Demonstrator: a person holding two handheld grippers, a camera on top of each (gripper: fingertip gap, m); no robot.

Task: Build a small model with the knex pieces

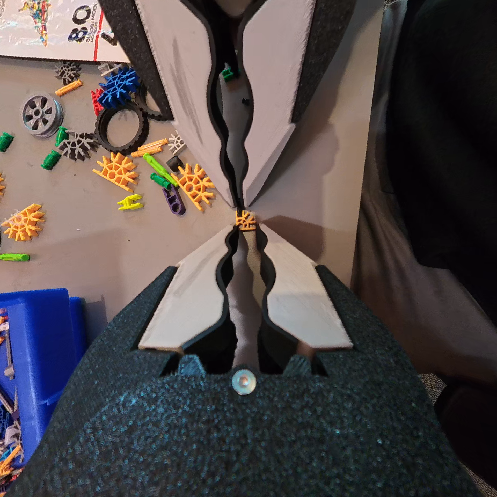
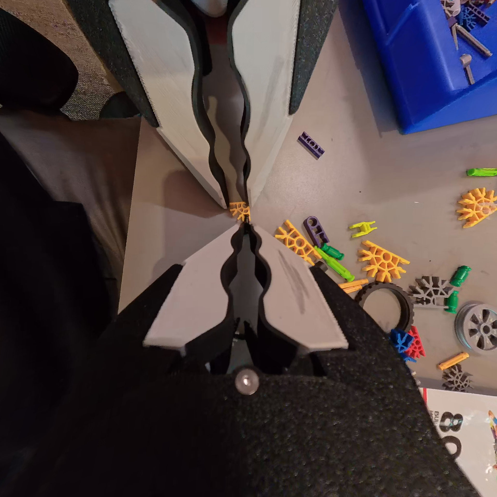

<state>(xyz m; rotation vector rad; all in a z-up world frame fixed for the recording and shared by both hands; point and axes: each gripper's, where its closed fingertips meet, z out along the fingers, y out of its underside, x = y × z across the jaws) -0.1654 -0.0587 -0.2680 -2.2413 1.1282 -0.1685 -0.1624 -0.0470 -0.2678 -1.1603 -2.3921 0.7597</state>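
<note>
We look down along each gripper's two white fingers from close behind them, both cameras tilted steeply toward the grey worktop (image 1: pixel 80 242), and the two views face each other head-on across a small orange connector (image 1: pixel 245 221) held between the tips. From the left wrist view the opposing gripper fills the upper centre just beyond the orange connector; from the right wrist view the same holds in reverse. Both views share that connector (image 2: pixel 240 211), the scattered pieces beside it, and the blue bin (image 1: pixel 40 336) farther off.

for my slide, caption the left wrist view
Two grippers meet tip to tip on a small orange connector above a table.
</note>
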